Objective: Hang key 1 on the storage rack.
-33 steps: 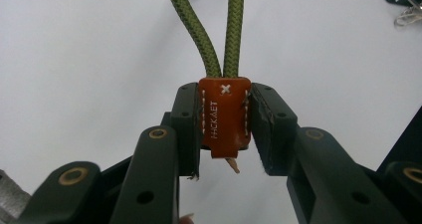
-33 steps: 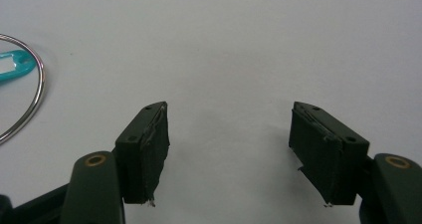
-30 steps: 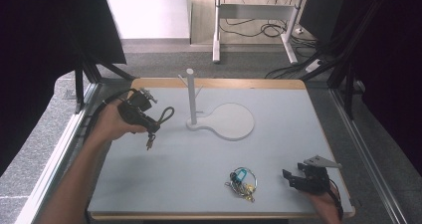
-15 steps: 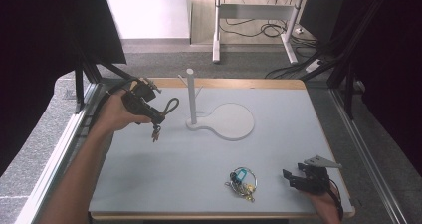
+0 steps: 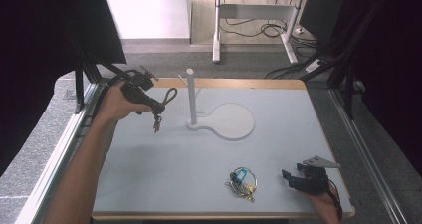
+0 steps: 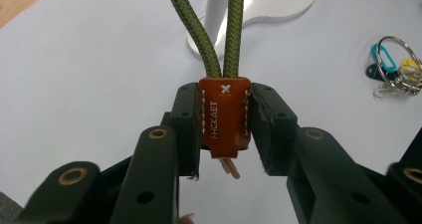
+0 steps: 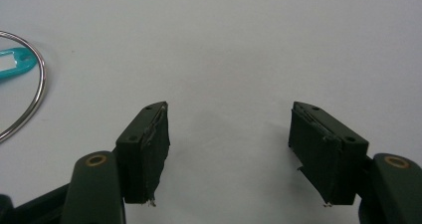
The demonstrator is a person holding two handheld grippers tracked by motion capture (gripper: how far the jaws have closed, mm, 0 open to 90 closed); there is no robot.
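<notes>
Keychain point(image 6: 224, 117) with the green cord loop is clamped in my left tongs point(image 6: 225, 129), both pads squeezing the brown leather tab from either side, so that one's got a solid hold. From the left gripper view the two strands of green cord point(image 6: 211, 30) run straight up and away from the tips, and a bit of pale metal pokes out under the tab, between the jaws. Past the cord sits the white stand point(image 6: 259, 7), just ahead of the tips, and off to their right there's a ring of keys point(image 6: 395, 67) with a teal tag lying on the table point(image 6: 99, 59). From the high view my left tongs point(image 5: 158, 107) are held up off the table near its far left corner, with the cord looping toward the stand's post point(image 5: 190, 97) but not touching it, and some small bits dangling below the tips. My right tongs point(image 7: 229, 144) are wide apart with nothing between them, low over bare table near the front right corner, and the key ring point(image 7: 22, 84) lies just off their left side.
</notes>
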